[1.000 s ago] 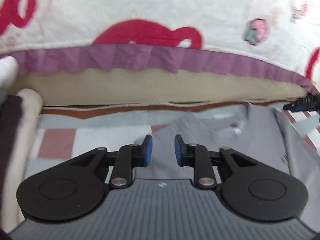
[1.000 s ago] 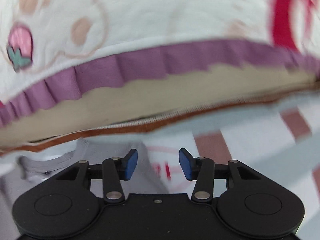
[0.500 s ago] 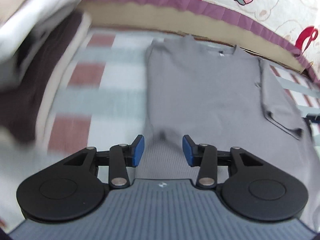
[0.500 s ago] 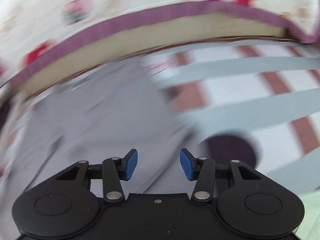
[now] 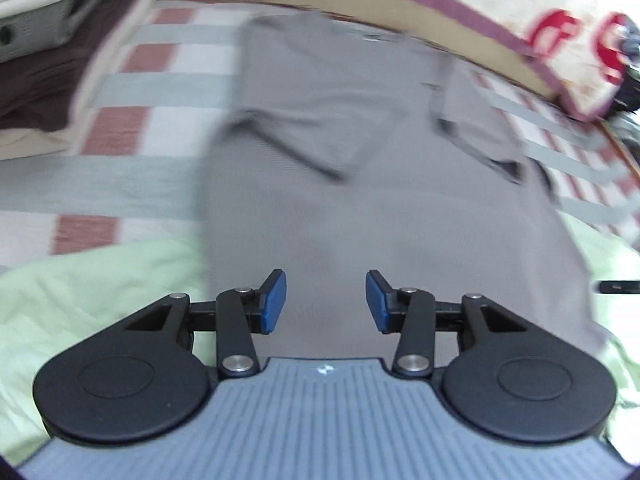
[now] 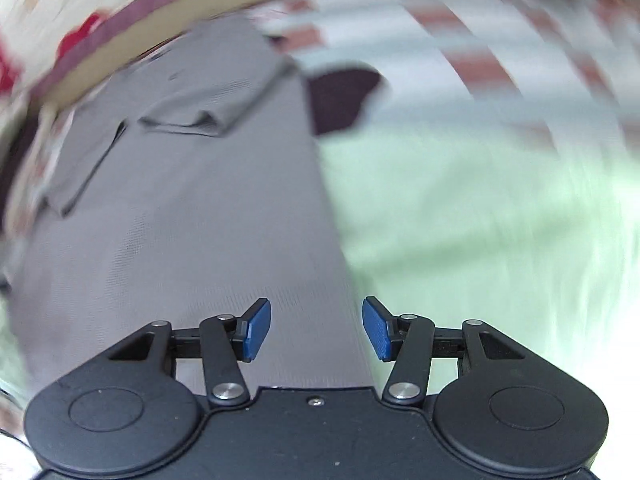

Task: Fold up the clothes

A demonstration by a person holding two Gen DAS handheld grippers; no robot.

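**Q:** Left wrist view: what did it show?

**A:** A grey shirt [image 5: 360,160] lay flat on a bed, its collar toward a quilt [image 5: 500,8] printed in cream and red with a purple frill. Both sleeves were folded in over the shirt's chest. The left gripper [image 5: 326,306] was over the shirt's hem end, its blue-padded fingers [image 5: 274,300] spread wide apart with nothing between them.

**Q:** What lay around the shirt?

**A:** Under the shirt was a checked sheet [image 5: 132,128] in white, grey and brick red. A pale green cloth [image 5: 88,288] lay beside the hem on both sides. Left of the shirt's collar end sat a pile of folded clothes [image 5: 52,40], dark brown, grey and cream. The picture was blurred, so finer detail was lost.

**Q:** And the right wrist view?

**A:** The same shirt [image 6: 192,208] ran away from the camera toward the quilt [image 6: 60,32]. The right gripper [image 6: 316,328] was over the shirt's right edge near the hem, fingers [image 6: 258,328] wide apart and holding nothing. The green cloth [image 6: 480,220] spread to the right of the shirt. A dark object [image 6: 340,96] sat just beside the shirt's right edge, near the folded sleeve; I could not tell what it was.
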